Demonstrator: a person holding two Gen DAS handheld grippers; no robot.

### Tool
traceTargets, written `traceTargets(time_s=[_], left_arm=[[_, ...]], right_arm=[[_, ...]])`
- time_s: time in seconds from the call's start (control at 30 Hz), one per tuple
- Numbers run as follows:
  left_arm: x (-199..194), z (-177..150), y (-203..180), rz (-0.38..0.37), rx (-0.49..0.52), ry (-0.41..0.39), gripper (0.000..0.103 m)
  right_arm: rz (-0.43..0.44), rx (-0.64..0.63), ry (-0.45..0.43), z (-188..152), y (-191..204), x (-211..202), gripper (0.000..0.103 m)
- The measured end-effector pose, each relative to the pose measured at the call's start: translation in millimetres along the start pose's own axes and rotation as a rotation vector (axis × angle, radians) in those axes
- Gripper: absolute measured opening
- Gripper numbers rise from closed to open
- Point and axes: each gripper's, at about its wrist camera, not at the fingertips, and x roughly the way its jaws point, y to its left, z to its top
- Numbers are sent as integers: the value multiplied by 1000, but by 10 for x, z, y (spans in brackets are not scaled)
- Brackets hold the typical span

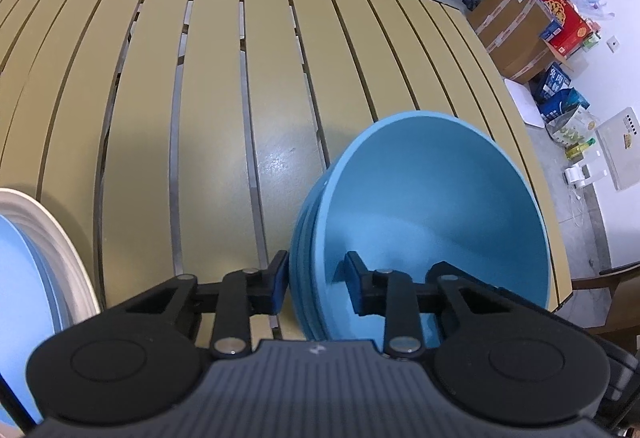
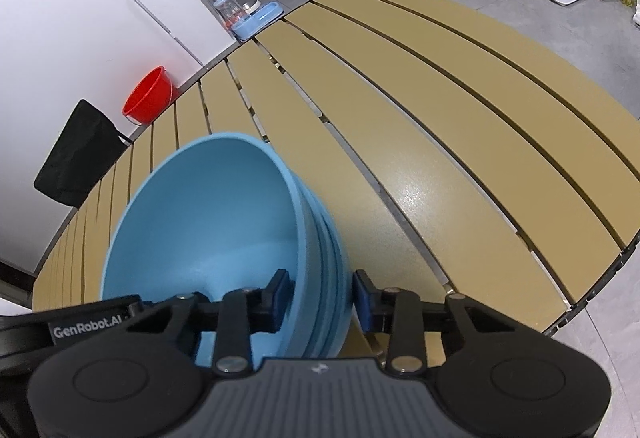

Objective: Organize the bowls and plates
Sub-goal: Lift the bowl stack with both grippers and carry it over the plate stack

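Observation:
A stack of blue bowls (image 1: 432, 214) is held tilted above the slatted tan table (image 1: 224, 98). My left gripper (image 1: 316, 284) straddles the stack's rim, one finger inside the top bowl and one outside, closed on the wall. In the right wrist view my right gripper (image 2: 320, 298) clamps the opposite rim of the same blue bowl stack (image 2: 208, 222) in the same way, over the table (image 2: 460, 142). A white plate (image 1: 48, 238) with a blue plate (image 1: 20, 302) on it lies at the left edge of the left wrist view.
A red bucket (image 2: 148, 96) and a black chair back (image 2: 78, 154) stand beyond the table's far edge. A blue pet feeder (image 2: 252, 18) is on the floor. Boxes and bags (image 1: 520, 10) line the wall at right.

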Motion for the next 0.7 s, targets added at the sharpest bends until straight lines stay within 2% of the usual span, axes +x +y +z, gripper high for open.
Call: traceTargets(time_s=[0.7], left_arm=[[-58, -68, -102, 23, 40, -34, 30]], right_arm=[[28, 13, -21, -83, -132, -127, 31]])
